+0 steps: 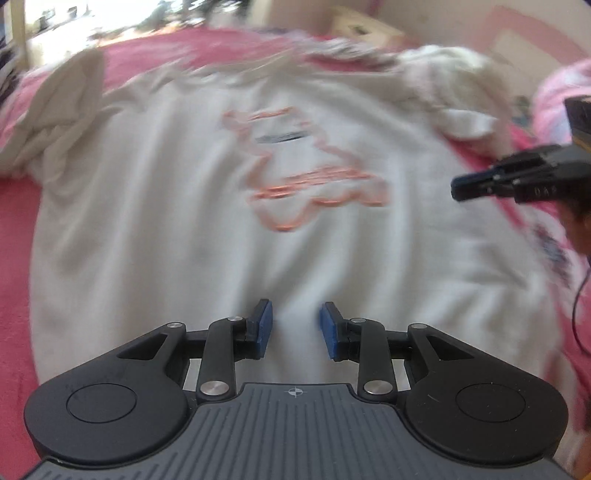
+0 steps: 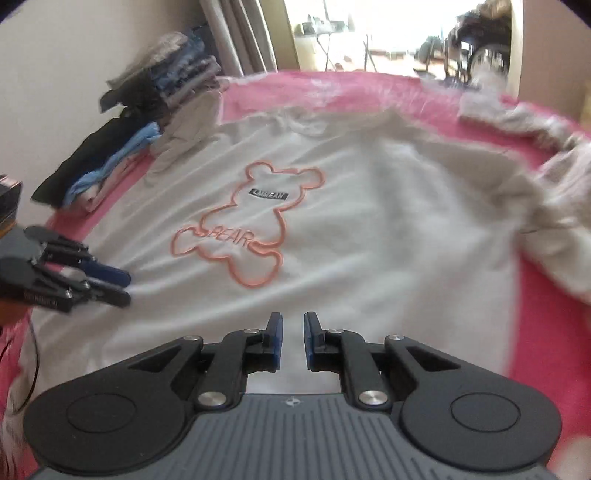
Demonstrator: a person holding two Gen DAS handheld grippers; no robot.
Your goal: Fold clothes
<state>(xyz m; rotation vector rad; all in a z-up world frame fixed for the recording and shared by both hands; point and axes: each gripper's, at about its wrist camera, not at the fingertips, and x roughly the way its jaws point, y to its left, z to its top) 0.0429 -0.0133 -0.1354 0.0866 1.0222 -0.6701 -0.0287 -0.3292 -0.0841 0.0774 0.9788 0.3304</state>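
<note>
A white sweatshirt with an orange bear outline lies spread face up on the pink bed cover; it also shows in the right wrist view. My left gripper hovers over its lower hem, jaws open and empty. It also shows in the right wrist view at the left edge. My right gripper is over the hem too, jaws slightly apart and empty. It also shows in the left wrist view at the right. Both sleeves lie bunched beside the body.
A stack of folded clothes sits at the far left against the wall. A crumpled white garment lies at the head of the bed. A bright doorway opens beyond the bed.
</note>
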